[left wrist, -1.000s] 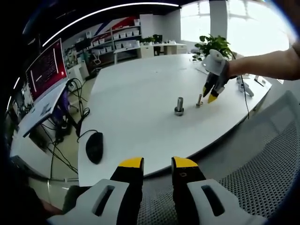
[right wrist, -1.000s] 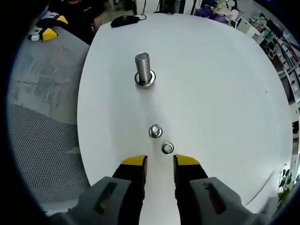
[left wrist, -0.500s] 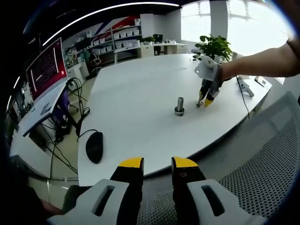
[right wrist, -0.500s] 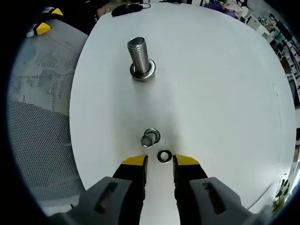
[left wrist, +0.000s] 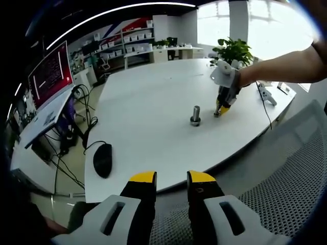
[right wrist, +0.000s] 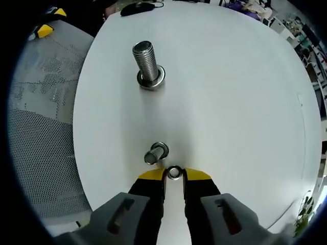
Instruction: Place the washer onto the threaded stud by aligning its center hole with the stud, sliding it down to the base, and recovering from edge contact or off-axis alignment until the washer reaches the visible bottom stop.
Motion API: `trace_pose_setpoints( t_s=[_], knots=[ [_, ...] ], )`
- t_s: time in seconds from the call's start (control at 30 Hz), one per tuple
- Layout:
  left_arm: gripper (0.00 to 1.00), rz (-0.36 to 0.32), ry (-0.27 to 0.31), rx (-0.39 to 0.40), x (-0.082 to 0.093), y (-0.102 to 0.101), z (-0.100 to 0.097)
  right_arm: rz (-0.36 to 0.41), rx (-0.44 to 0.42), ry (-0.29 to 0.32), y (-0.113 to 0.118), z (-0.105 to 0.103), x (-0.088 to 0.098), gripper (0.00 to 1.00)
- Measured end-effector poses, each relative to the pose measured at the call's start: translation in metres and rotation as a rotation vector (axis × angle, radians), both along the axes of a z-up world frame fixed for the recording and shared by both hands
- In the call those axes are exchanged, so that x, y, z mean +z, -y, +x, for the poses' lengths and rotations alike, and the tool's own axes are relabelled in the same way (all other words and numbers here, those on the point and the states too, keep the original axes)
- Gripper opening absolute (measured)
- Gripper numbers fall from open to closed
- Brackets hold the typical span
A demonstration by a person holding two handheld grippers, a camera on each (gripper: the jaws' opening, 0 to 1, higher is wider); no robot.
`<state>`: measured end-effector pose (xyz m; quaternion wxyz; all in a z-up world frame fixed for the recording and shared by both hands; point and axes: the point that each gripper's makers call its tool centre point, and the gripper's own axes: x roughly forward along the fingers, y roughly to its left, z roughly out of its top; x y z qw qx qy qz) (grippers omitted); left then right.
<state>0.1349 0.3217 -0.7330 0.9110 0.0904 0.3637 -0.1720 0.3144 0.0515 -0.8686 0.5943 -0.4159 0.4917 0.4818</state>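
Observation:
On the white table [right wrist: 230, 102] a small steel washer [right wrist: 174, 172] lies flat, and my right gripper [right wrist: 174, 176] has its yellow tips closed in against both sides of it. A short thin stud [right wrist: 155, 153] stands just beyond the washer, slightly left. Farther off rises a thick threaded stud [right wrist: 145, 62] on a round base. In the left gripper view the right gripper [left wrist: 222, 105] points down at the table beside the thin stud [left wrist: 216, 111], to the right of the thick stud [left wrist: 195, 116]. My left gripper [left wrist: 172, 178] hangs open over a mesh chair seat [left wrist: 286, 194], holding nothing.
A black mouse [left wrist: 102, 160] with its cable lies near the table's left edge. A monitor [left wrist: 49, 76] stands on a desk at far left, and a potted plant [left wrist: 232, 50] at the table's far end. The person's forearm [left wrist: 286, 69] reaches in from the right.
My right gripper has come down and forward onto the washer, and its jaws have narrowed around it. The left gripper has stayed where it was.

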Motion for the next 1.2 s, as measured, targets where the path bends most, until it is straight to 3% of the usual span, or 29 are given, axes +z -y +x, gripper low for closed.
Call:
trace_pose_setpoints(
  t_s=[0.17,0.3,0.83,1.1,1.2],
  knots=[
    [0.22,0.0,0.001,-0.001,0.0,0.0,0.0,-0.014,0.021,0.037,-0.002,-0.008,0.001,0.15],
    [0.22,0.001,0.001,-0.002,0.0,0.0,-0.001,-0.014,0.013,0.031,0.001,-0.004,-0.002,0.15],
    [0.22,0.002,0.004,-0.008,0.0,0.0,0.0,-0.015,0.019,0.002,0.009,-0.058,-0.002,0.15],
    [0.22,0.004,0.005,-0.011,0.0,0.0,0.0,0.015,-0.004,0.011,0.011,-0.057,-0.003,0.15],
    [0.22,0.005,0.006,-0.012,0.0,0.0,0.0,0.031,-0.023,0.041,0.012,-0.058,-0.001,0.17]
  ],
)
